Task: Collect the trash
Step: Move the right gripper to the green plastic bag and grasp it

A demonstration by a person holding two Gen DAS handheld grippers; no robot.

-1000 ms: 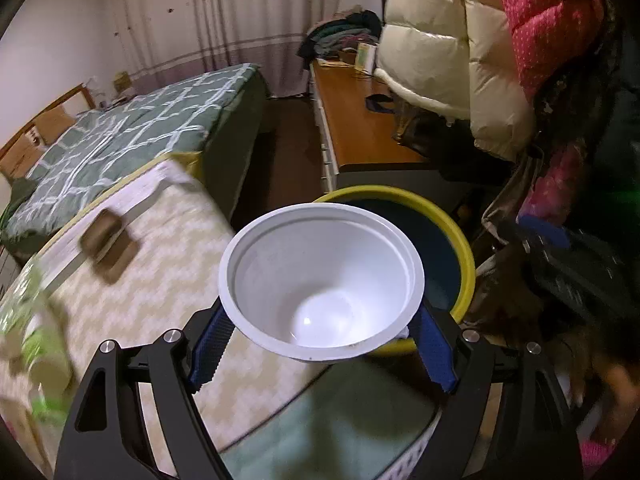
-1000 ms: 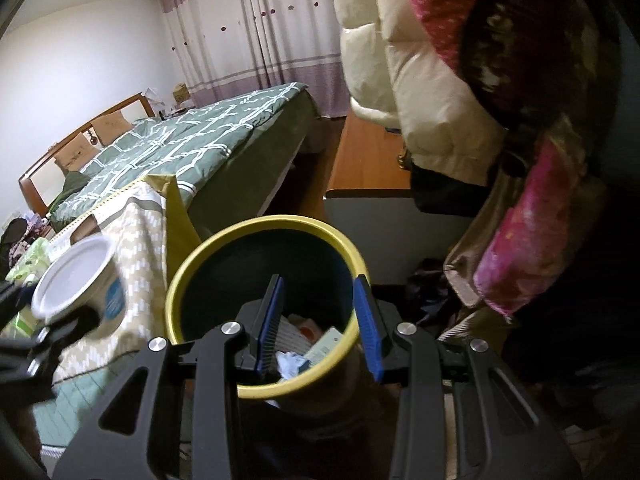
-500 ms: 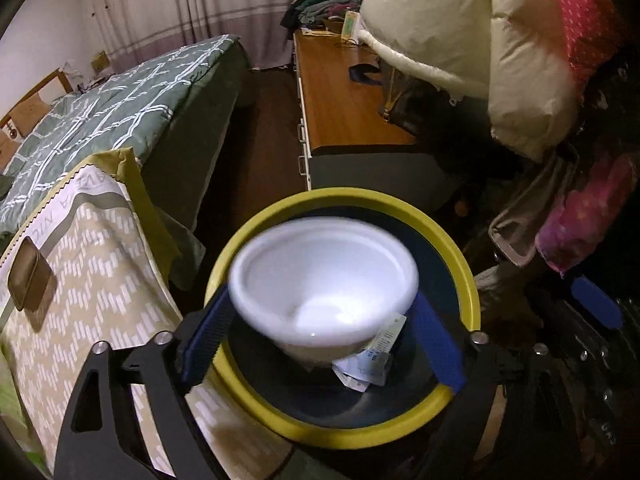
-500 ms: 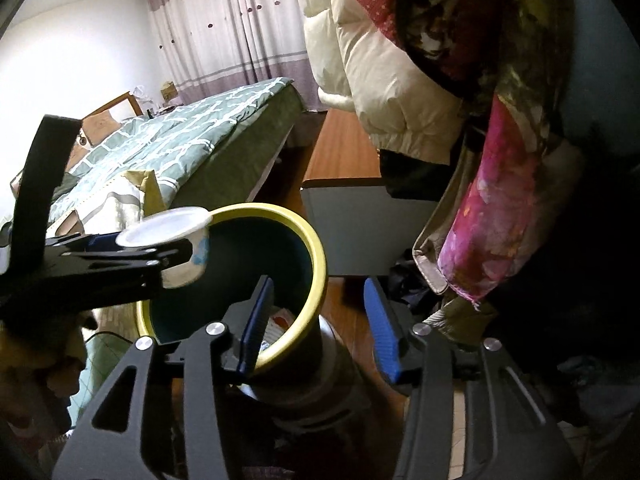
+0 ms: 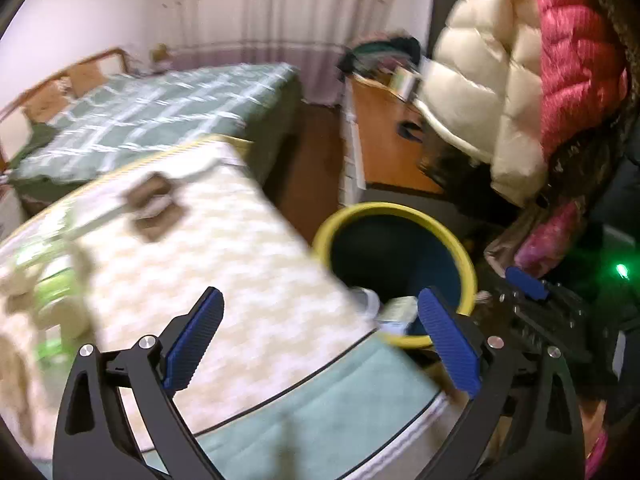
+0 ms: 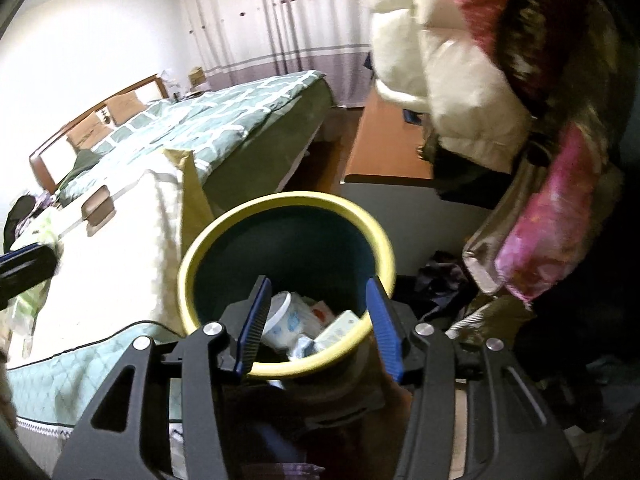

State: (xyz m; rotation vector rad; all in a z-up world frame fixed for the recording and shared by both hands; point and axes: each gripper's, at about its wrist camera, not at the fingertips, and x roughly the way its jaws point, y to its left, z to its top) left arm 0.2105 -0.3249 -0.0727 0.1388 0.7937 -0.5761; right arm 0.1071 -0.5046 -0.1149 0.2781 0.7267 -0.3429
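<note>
Now left gripper tilted down, opening, empty, right gripper half-open straddling bin rim

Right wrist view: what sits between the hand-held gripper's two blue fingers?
The yellow rim of the bin crosses the gap, with a white cup and wrappers lying inside the bin behind it. Shown in the right wrist view.

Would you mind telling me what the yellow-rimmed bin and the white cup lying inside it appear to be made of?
The bin looks like moulded plastic: a smooth, rounded yellow rim and an even dark, matte inside wall, though painted metal cannot be ruled out. The white cup seems thin glossy plastic, with a rolled lip and blue print.
</note>
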